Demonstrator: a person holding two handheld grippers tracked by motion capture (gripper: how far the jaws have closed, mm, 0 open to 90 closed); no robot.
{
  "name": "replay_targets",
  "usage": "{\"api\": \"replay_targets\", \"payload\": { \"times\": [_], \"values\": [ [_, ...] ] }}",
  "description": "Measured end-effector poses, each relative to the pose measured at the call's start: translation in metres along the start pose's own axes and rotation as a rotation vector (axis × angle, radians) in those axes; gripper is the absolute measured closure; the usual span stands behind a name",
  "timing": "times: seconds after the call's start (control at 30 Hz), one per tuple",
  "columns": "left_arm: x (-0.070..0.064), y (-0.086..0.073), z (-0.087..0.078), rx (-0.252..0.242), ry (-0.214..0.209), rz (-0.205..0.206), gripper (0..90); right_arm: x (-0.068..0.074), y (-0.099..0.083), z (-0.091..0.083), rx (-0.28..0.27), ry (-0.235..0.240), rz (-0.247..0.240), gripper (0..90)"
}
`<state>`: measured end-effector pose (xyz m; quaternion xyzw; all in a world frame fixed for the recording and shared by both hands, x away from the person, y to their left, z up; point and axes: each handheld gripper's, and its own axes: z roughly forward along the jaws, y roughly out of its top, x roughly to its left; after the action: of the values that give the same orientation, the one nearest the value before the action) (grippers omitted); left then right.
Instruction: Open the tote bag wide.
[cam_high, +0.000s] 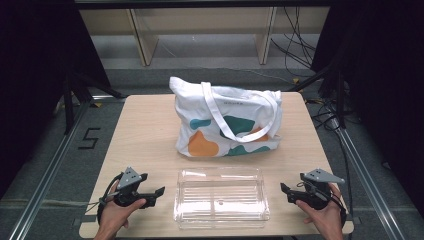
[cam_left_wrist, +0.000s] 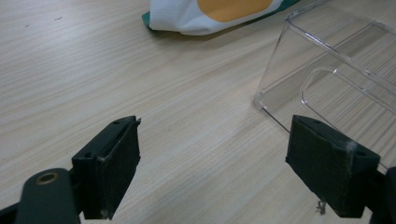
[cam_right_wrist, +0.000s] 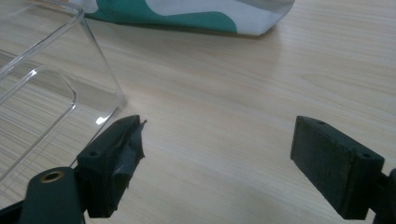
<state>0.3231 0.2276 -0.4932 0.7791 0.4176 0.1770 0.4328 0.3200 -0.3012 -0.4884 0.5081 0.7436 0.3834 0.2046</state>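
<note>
while both grippers rest near the desk's front edge, the clear bin (cam_high: 221, 196) sits between them at the front middle, and the tote (cam_high: 227, 120) lies behind it toward the back of the desk (cam_high: 145, 130). the left gripper (cam_high: 150, 196) has its jaws spread wide with nothing between them, pointing at the bin's left wall; in the left gripper view the bin's near corner (cam_left_wrist: 271, 100) stands just past the right-hand jaw. the right gripper (cam_high: 287, 192) is likewise wide apart and holding nothing, aimed at the bin's right wall, whose corner (cam_right_wrist: 114, 95) shows just beside its left-hand jaw.

the bin looks like thin rigid plastic: probably light, stiff, smooth and rather slippery, so a pinch on a wall's top rim, one gripper at each short end, seems the surest hold. squeezing hard could flex or crack a wall. the tote is soft cloth, limp, likely to sag and fold; its straps (cam_high: 220, 117) or the mouth hem would be the natural places to take it.

bare wood lies open on both sides of the bin and in a strip between bin and tote. the bin sits close to the front edge, so a pull toward the person could tip it off. the tote's far side is near the back edge.
</note>
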Motion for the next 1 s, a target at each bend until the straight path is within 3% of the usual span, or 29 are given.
{"api": "replay_targets", "payload": {
  "times": [0.1,0.17,0.27,0.3,0.57,0.67,0.7,0.73,1.0],
  "values": [
    [-0.0007,-0.0001,0.0007,0.000,0.002,-0.010,16.5,0.0002,-0.0001,-0.0012,-0.006,0.017,-0.006,17.4],
    [0.0001,-0.0002,0.0004,0.002,-0.002,-0.013,16.5,-0.0002,0.0004,0.0004,-0.006,-0.005,-0.014,17.5],
    [0.0013,0.0002,0.0003,0.002,0.000,0.001,16.5,-0.0022,0.0004,0.0002,-0.004,-0.001,-0.035,17.8],
    [0.0009,-0.0002,0.0006,0.004,0.000,-0.014,16.5,-0.0020,0.0005,0.0004,-0.002,-0.002,-0.034,17.8],
    [0.0004,0.0000,0.0009,0.008,0.002,-0.010,16.6,-0.0014,0.0012,0.0003,0.001,0.003,-0.019,18.3],
    [0.0001,-0.0002,0.0008,0.007,0.002,-0.009,16.7,-0.0020,0.0010,0.0005,-0.003,-0.014,-0.031,18.3],
    [0.0003,-0.0001,0.0007,0.008,0.003,-0.010,16.7,-0.0003,0.0013,-0.0001,0.011,-0.001,-0.001,18.4],
    [0.0003,-0.0001,0.0007,0.008,0.003,-0.010,16.7,-0.0027,0.0012,0.0013,0.001,-0.009,-0.035,18.5],
    [0.0003,-0.0001,0.0008,0.008,0.002,-0.008,17.0,-0.0027,0.0018,0.0007,0.015,-0.011,-0.041,19.2]
  ]
}}
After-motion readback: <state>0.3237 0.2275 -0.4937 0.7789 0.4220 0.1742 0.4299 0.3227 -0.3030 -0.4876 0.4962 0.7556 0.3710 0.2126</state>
